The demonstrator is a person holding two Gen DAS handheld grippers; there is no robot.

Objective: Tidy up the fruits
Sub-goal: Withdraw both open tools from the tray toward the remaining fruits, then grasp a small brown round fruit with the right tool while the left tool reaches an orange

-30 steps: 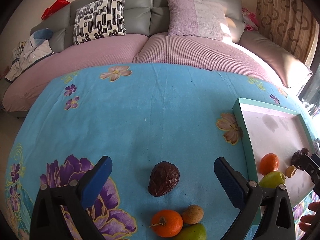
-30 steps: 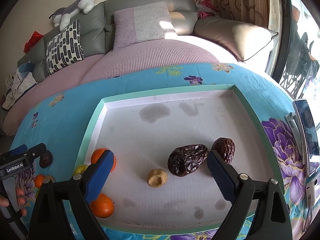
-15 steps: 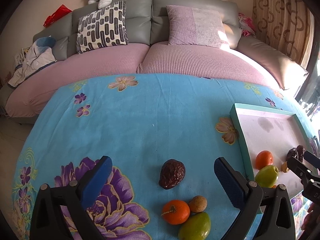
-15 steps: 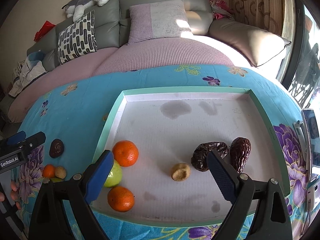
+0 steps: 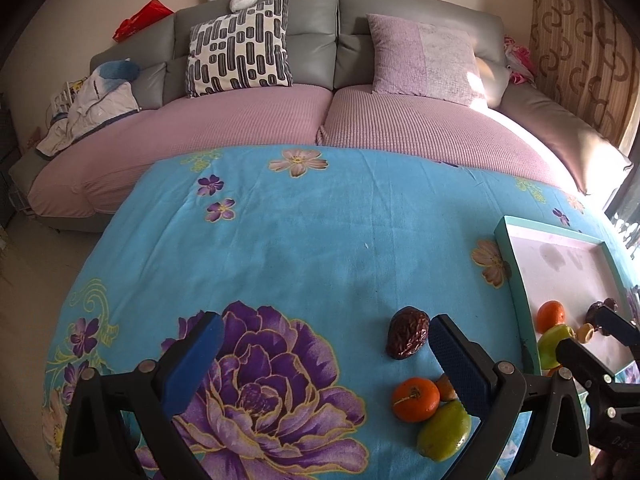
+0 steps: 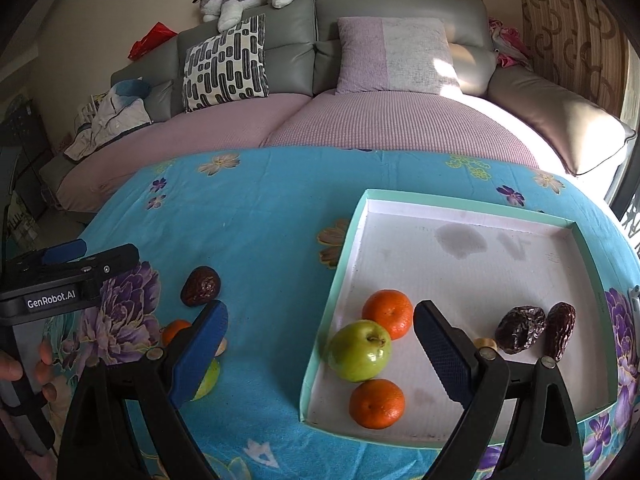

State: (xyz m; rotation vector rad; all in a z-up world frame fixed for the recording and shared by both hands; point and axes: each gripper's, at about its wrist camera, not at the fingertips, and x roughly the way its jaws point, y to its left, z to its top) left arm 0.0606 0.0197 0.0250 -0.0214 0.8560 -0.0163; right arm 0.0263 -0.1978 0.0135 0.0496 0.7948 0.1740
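Left tool [image 5: 324,354]: wide, empty, above the table. Right tool [image 6: 320,344]: wide, empty, over the tray [image 6: 460,204] edge. Loose on the cloth, near right: date [image 5: 407,338], tangerine [image 5: 415,399], green fruit [image 5: 445,436]. Advice: straddle the date, lower squarely, then close. Only the right view shows the tray's apple [image 6: 359,350] and two dates [image 6: 520,329].

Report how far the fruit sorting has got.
Done: two oranges, a green apple, two dates and a small tan fruit lie in the tray. In hand: nothing; both claws are open. Left on the cloth: a date, an orange, a green fruit, a small brown one.
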